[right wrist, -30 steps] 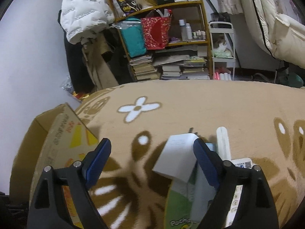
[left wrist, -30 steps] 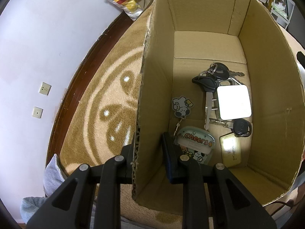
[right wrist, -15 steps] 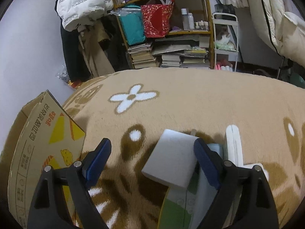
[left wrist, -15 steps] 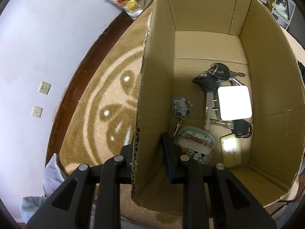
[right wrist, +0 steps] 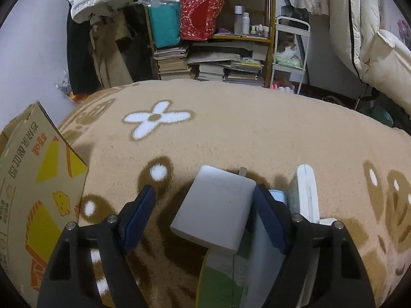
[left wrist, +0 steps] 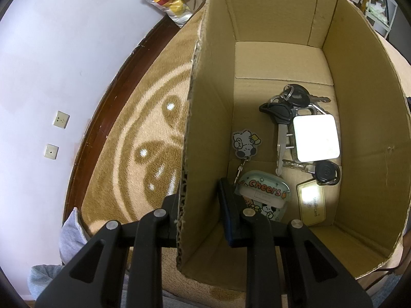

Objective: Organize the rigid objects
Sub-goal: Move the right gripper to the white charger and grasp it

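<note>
White charger block: flat, rounded corners, prongs at its far end. Lower centre of frame, on the tan carpet; long axis runs toward upper right. Right gripper spread wide around it, right pad touching or nearly so. Left gripper straddles the cardboard box wall; grip unclear. Keys inside.

Home bedroom, patterned rug, cluttered bookshelf

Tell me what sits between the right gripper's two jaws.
In the right wrist view, a white rectangular charger block lies between the open jaws of the right gripper, resting on the beige rug, nearer the right jaw.
</note>
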